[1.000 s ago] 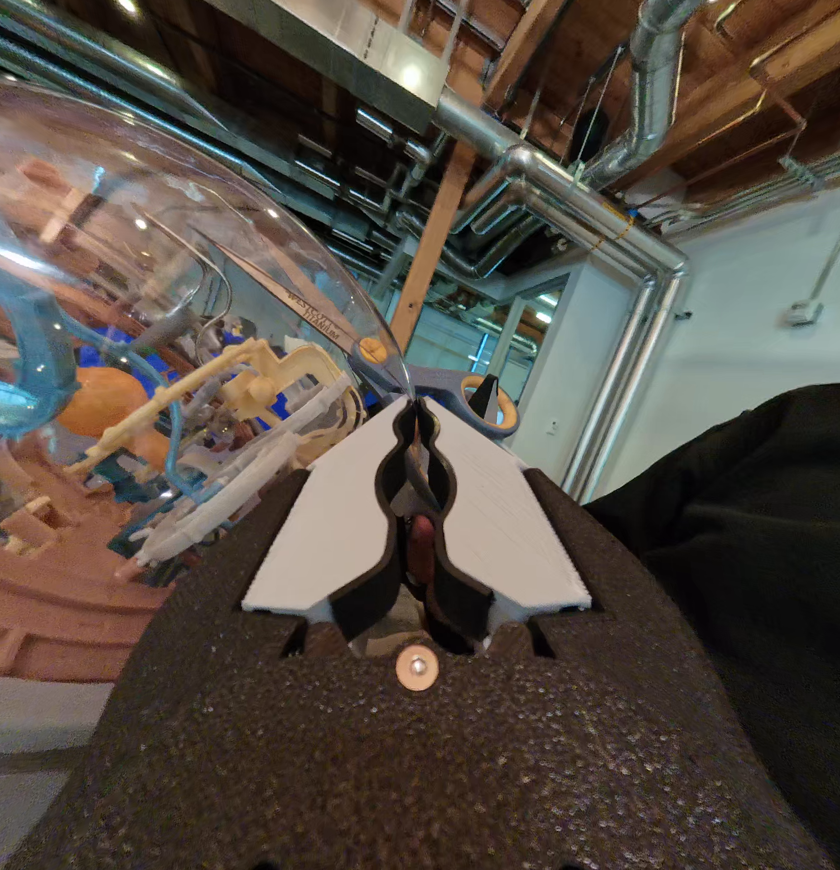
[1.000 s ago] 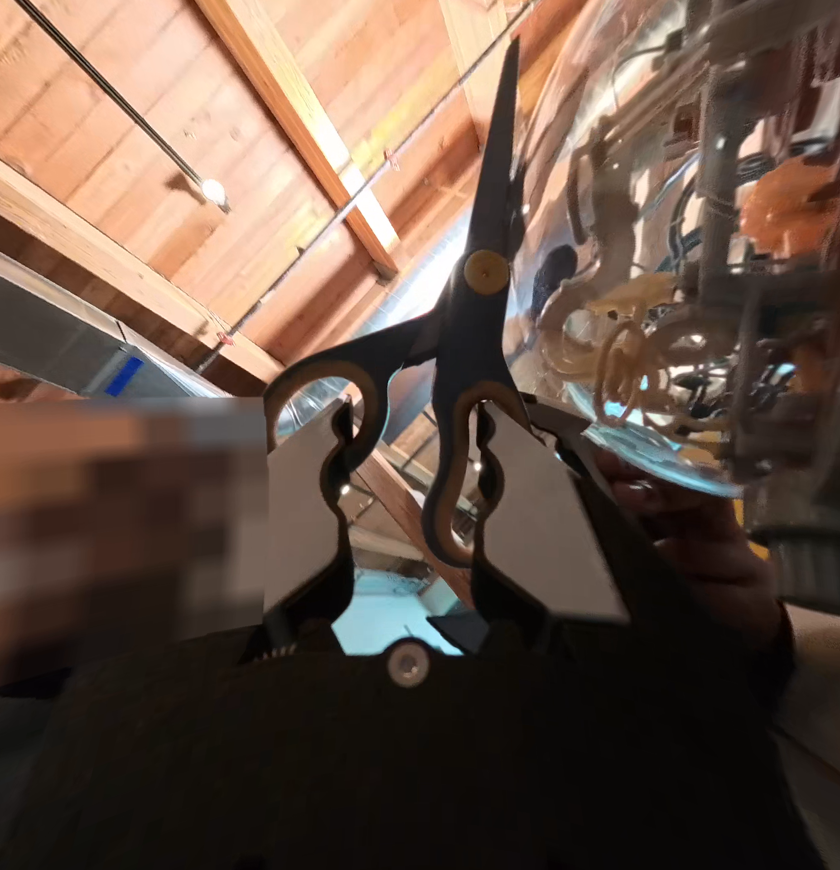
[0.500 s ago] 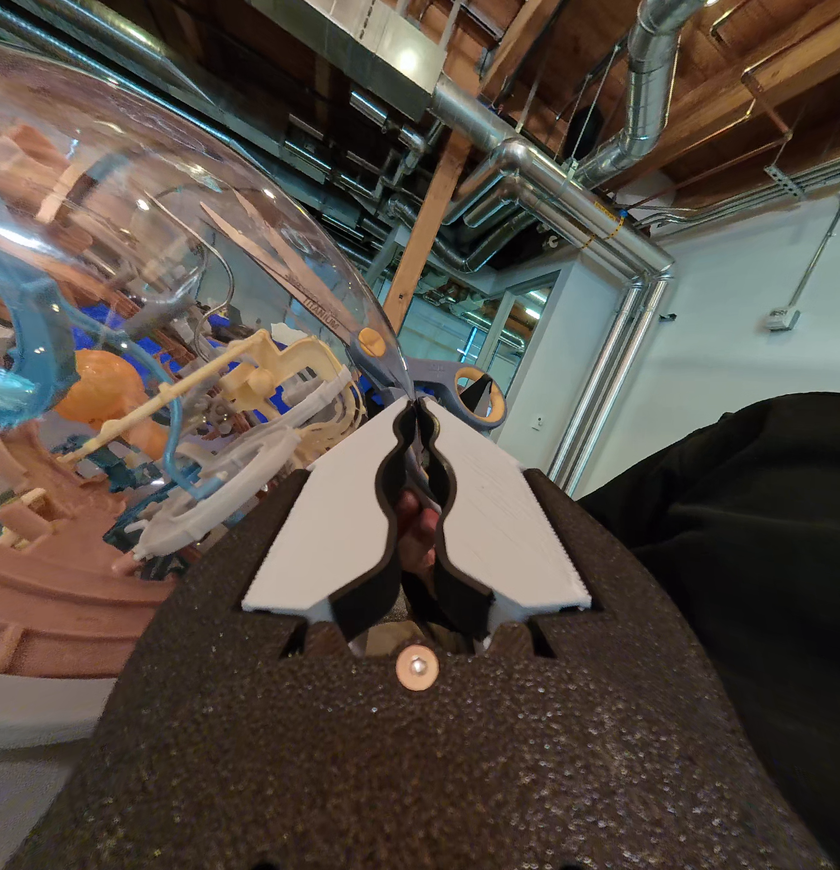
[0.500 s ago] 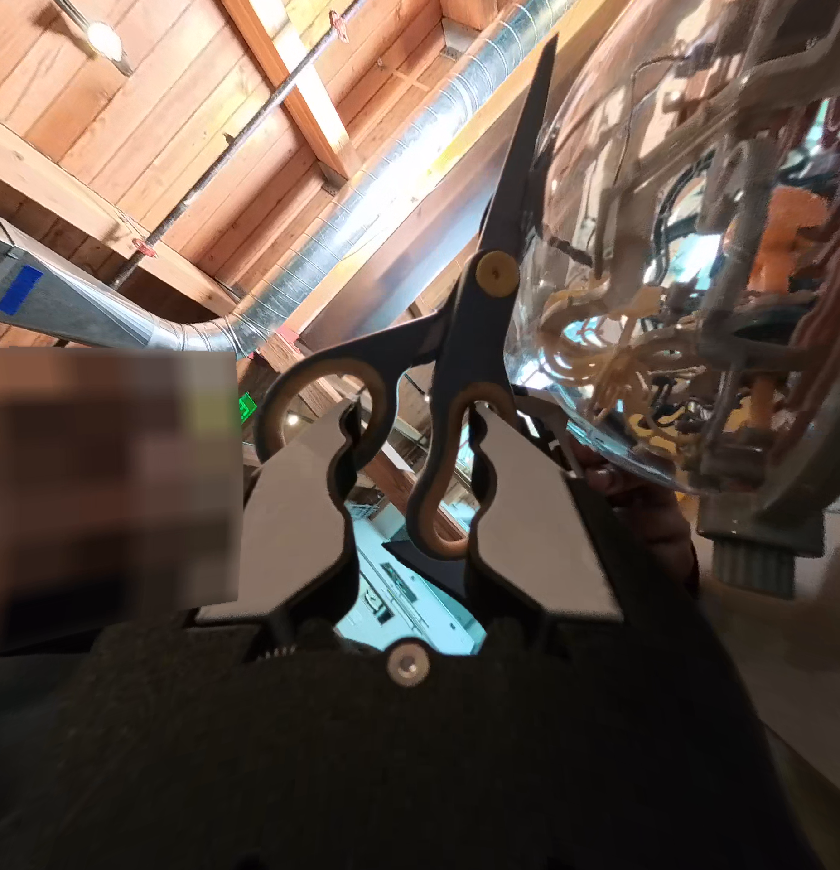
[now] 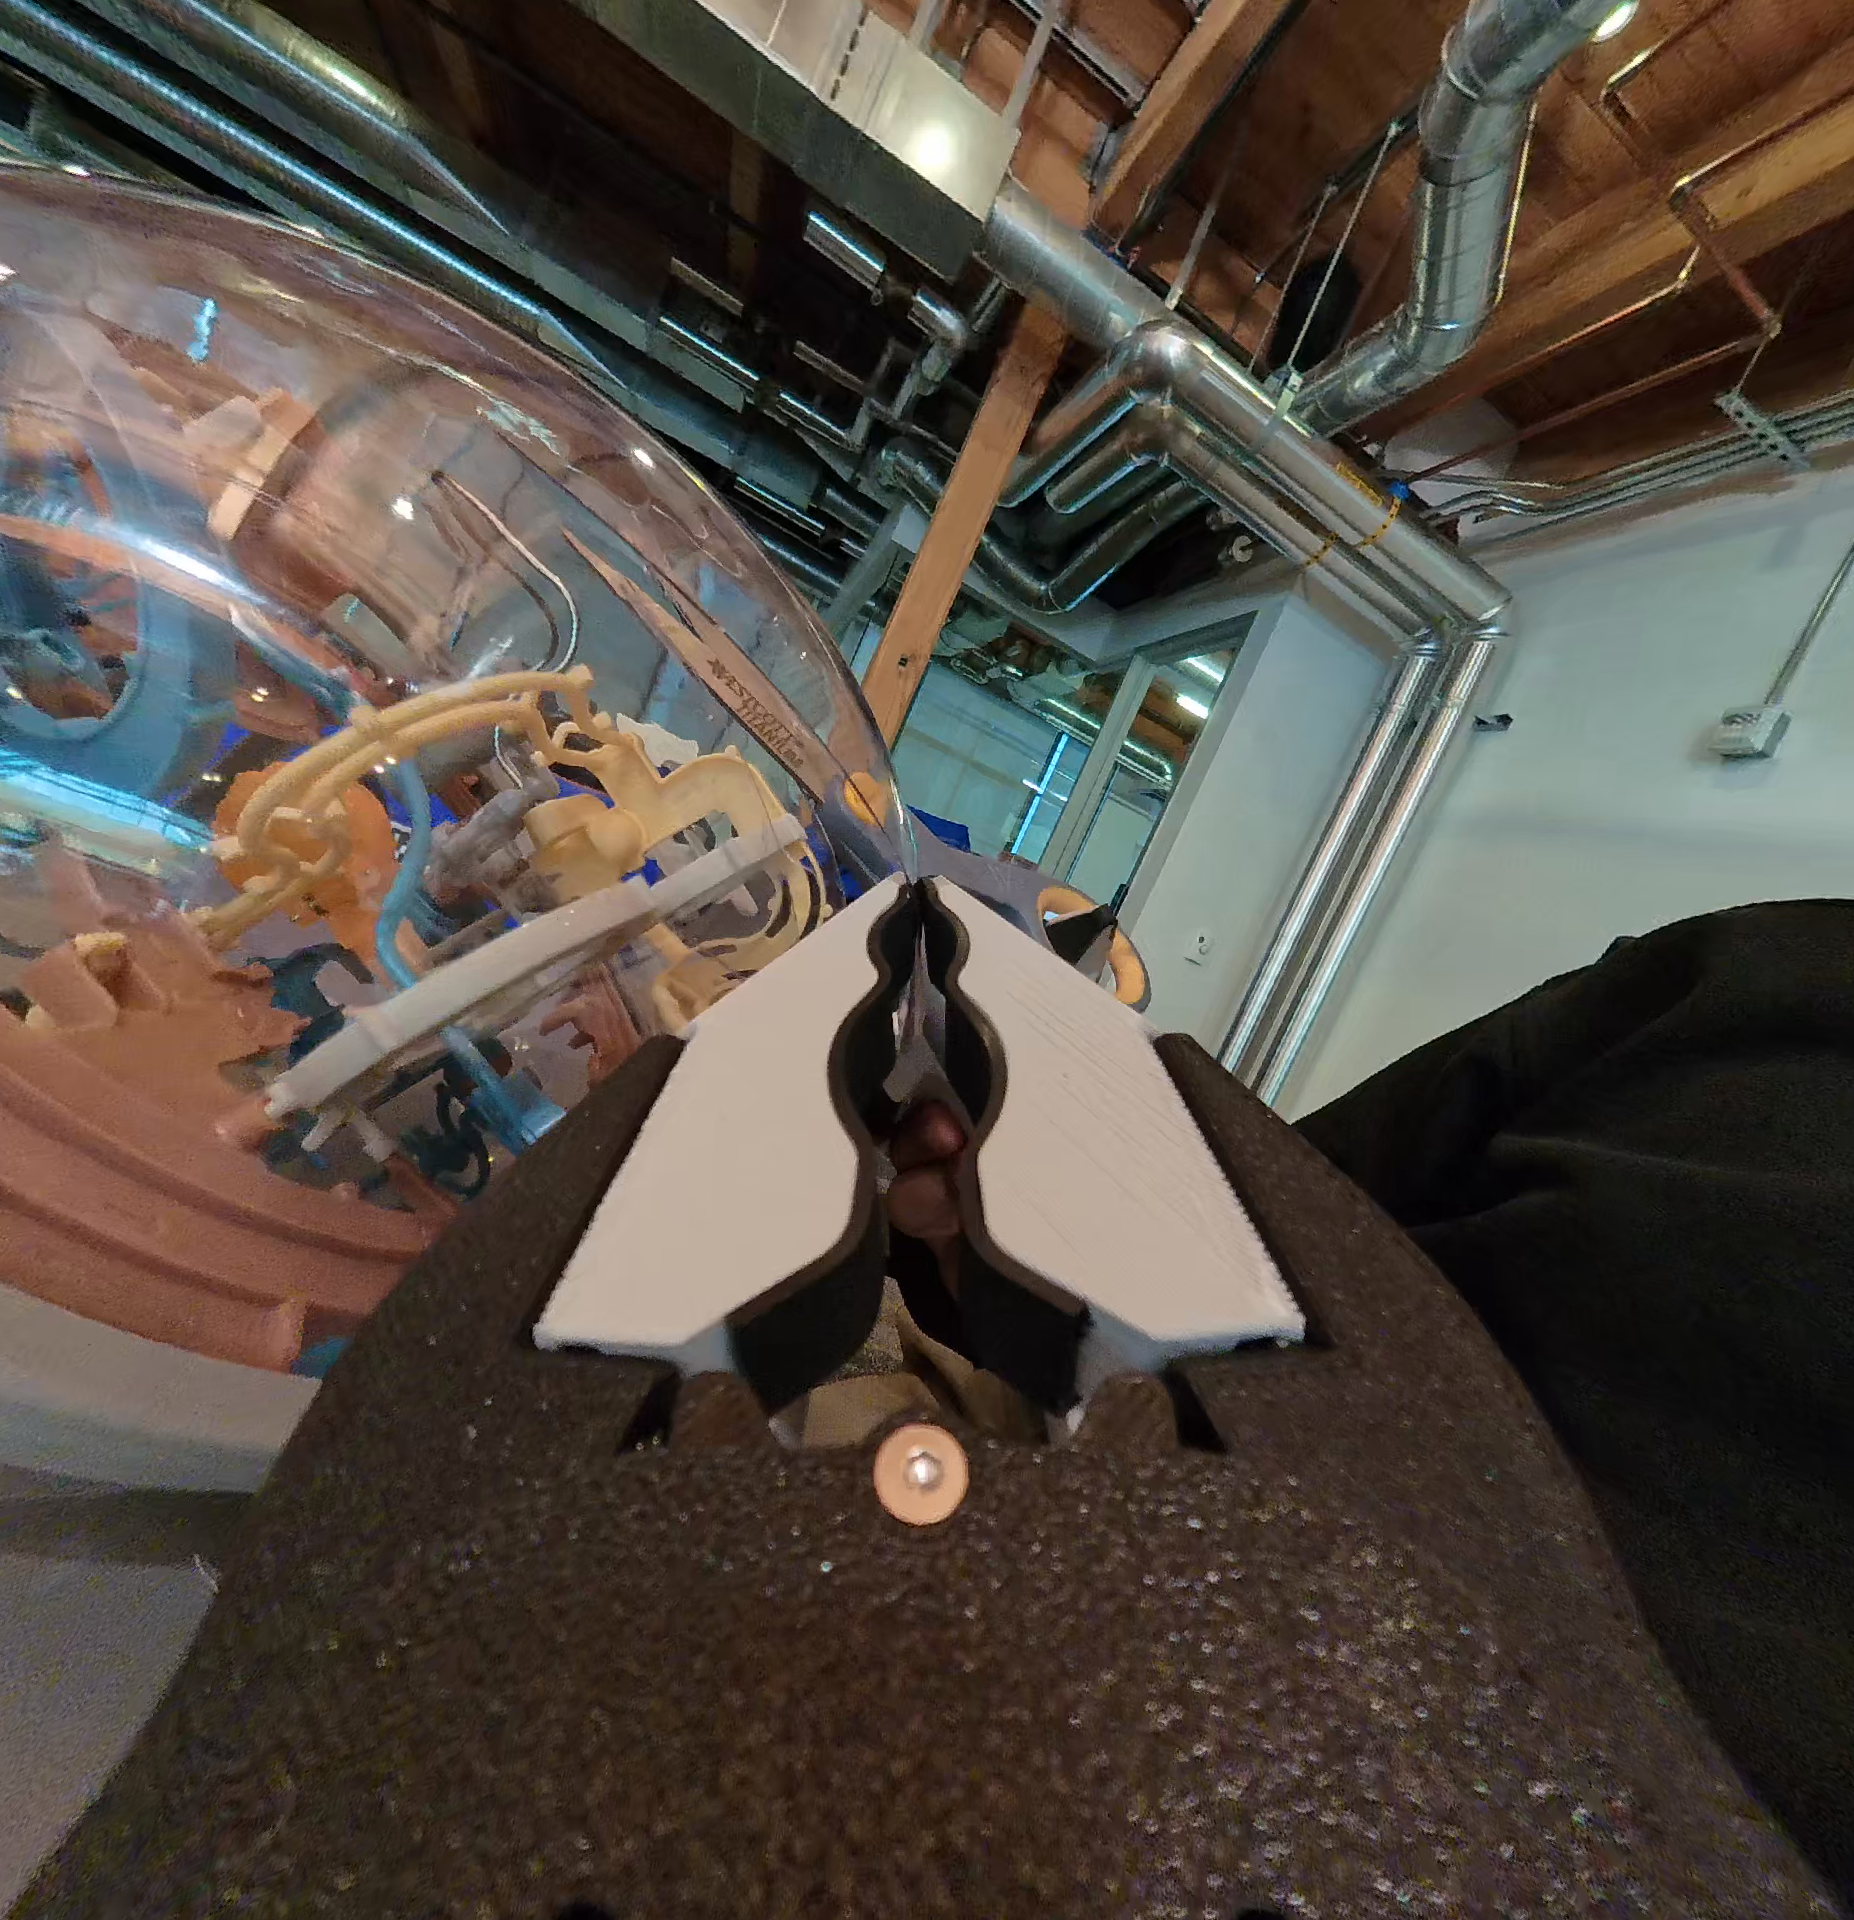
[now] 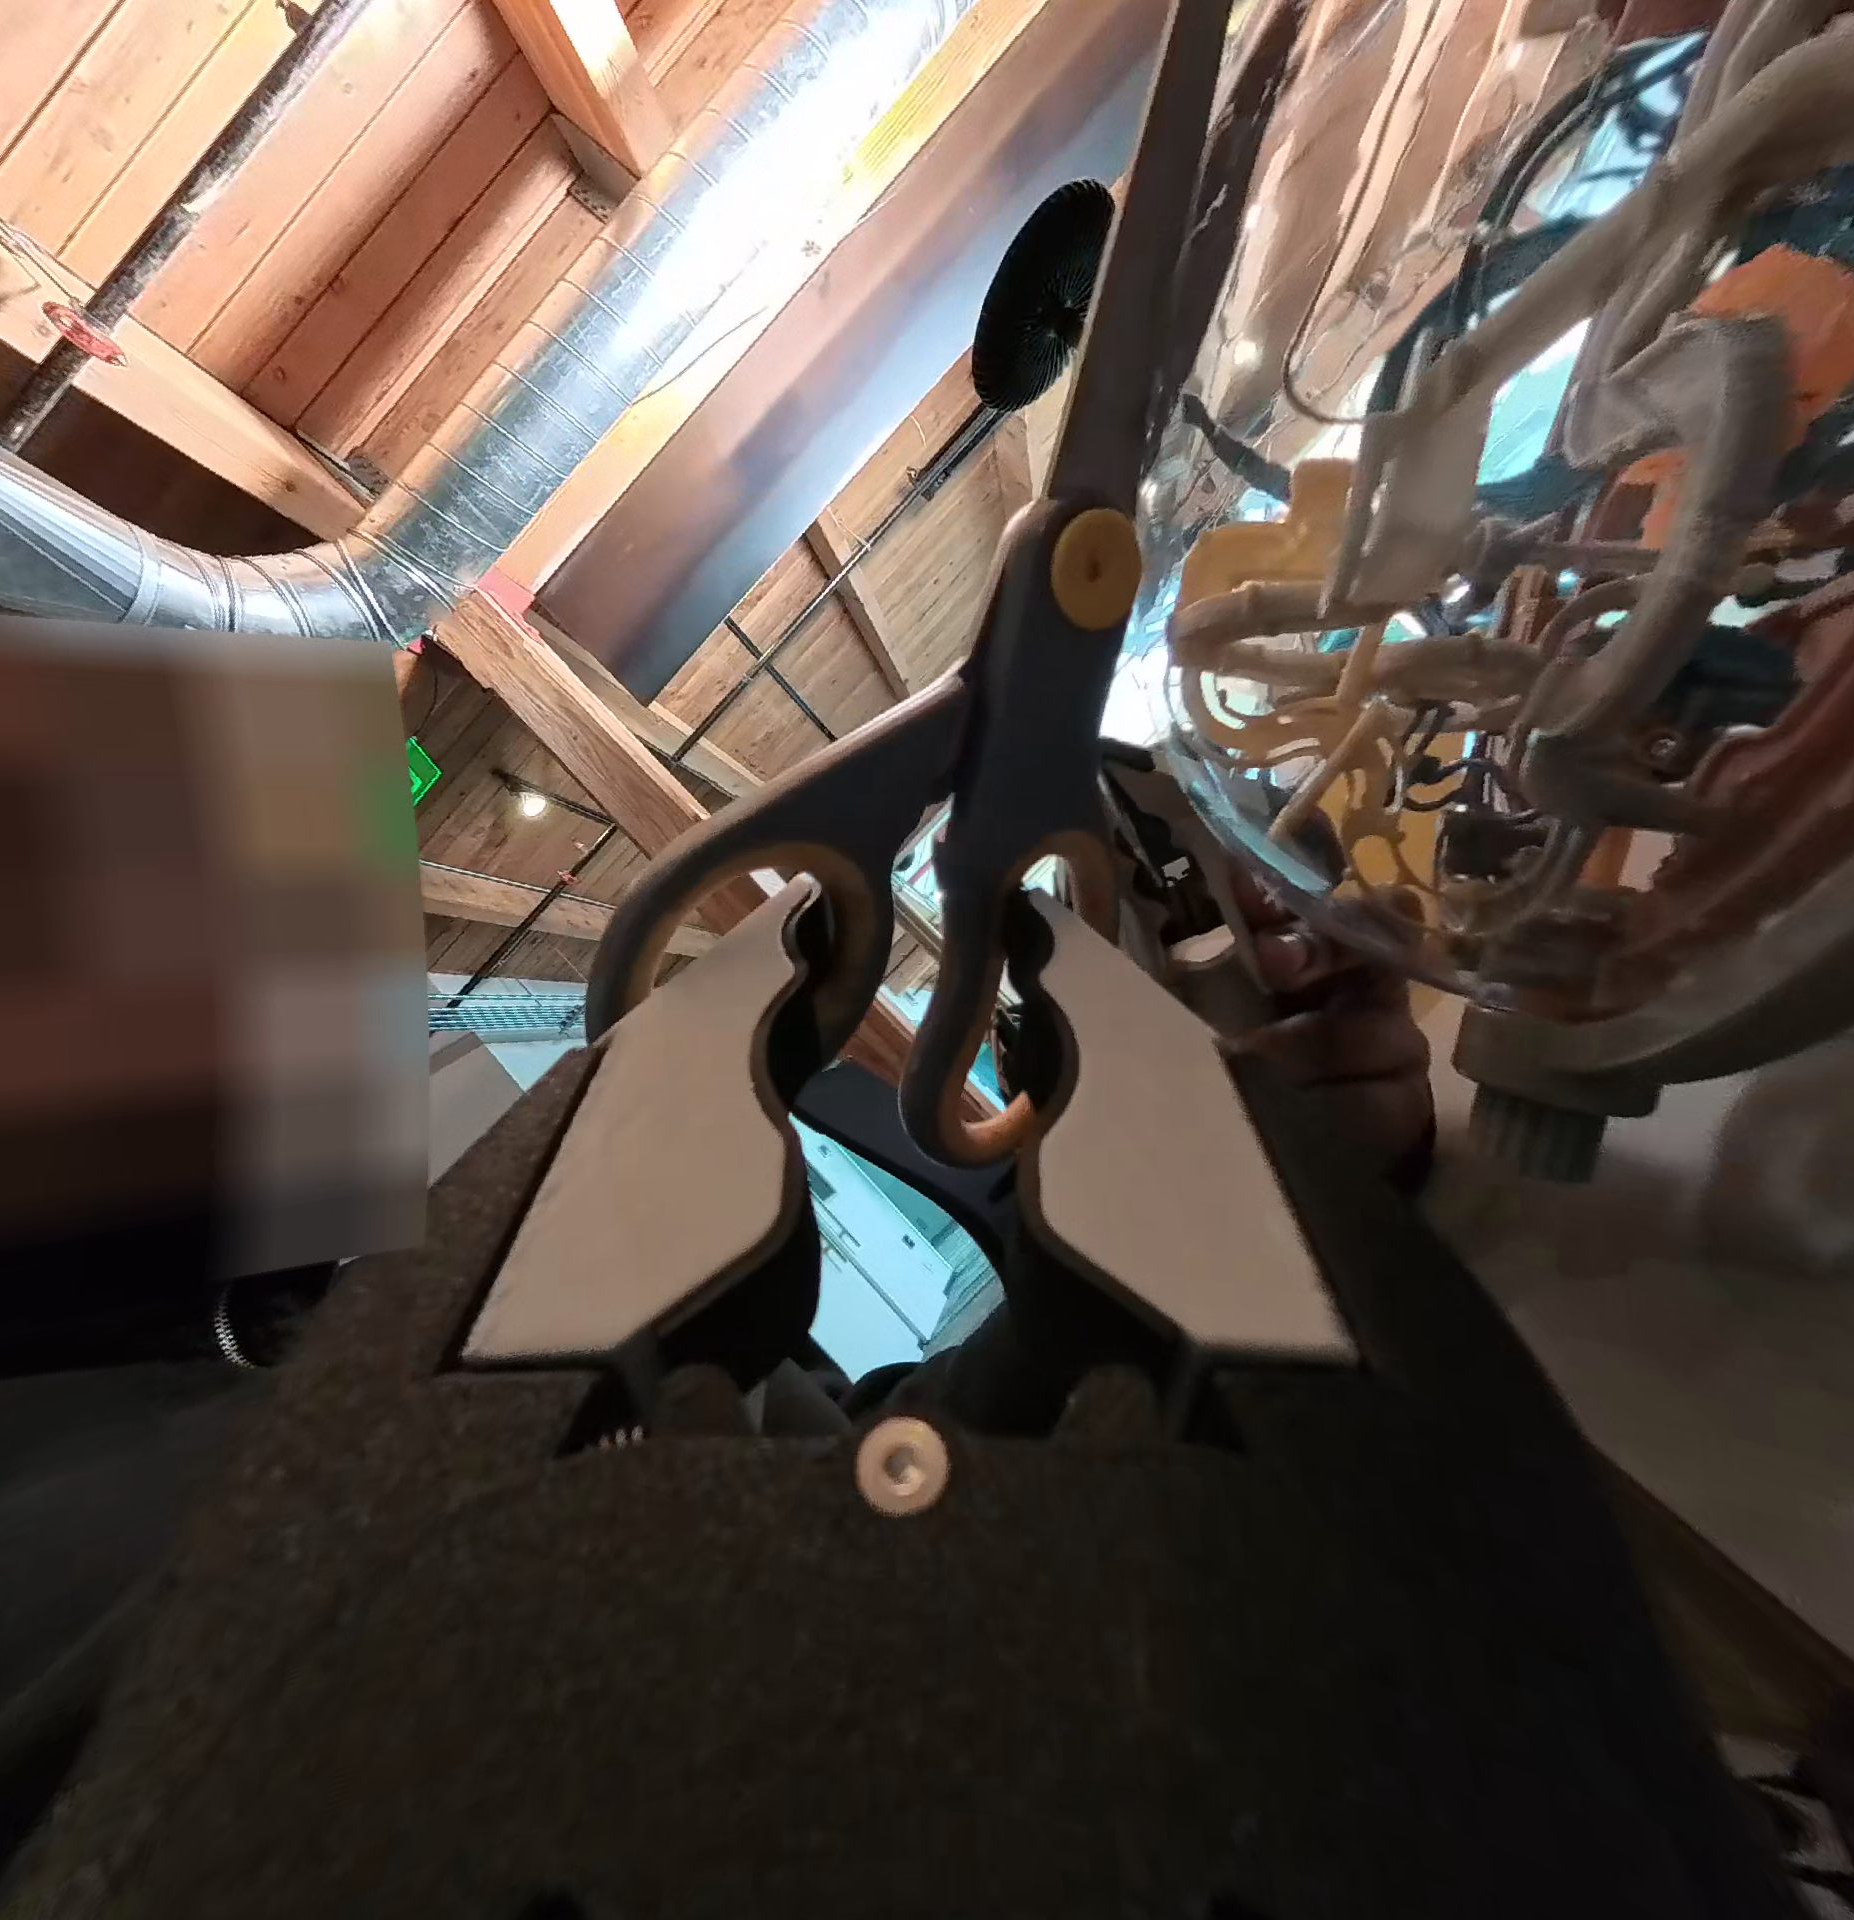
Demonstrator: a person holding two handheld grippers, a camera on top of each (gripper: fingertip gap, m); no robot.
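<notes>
Looks like some kind of converted warehouse or industrial loft workspace, more lab/workshop than anyone's home. Both cameras are tilted way up, so you mostly get ceiling: exposed wooden beams (image 6: 206,416) and plank decking (image 6: 310,156) above the hand-held gripper, with big shiny spiral ductwork (image 6: 590,343) running across it. In the left wrist view there's a whole bundle of silver pipes (image 5: 1266,457) bending down a plain white wall (image 5: 1629,748) ahead and to the right, plus a timber post (image 5: 964,520) and glass partitions (image 5: 1068,769) straight ahead. Small ceiling spotlights (image 6: 531,802) and a green lit sign (image 6: 420,771) off to the left.
</notes>
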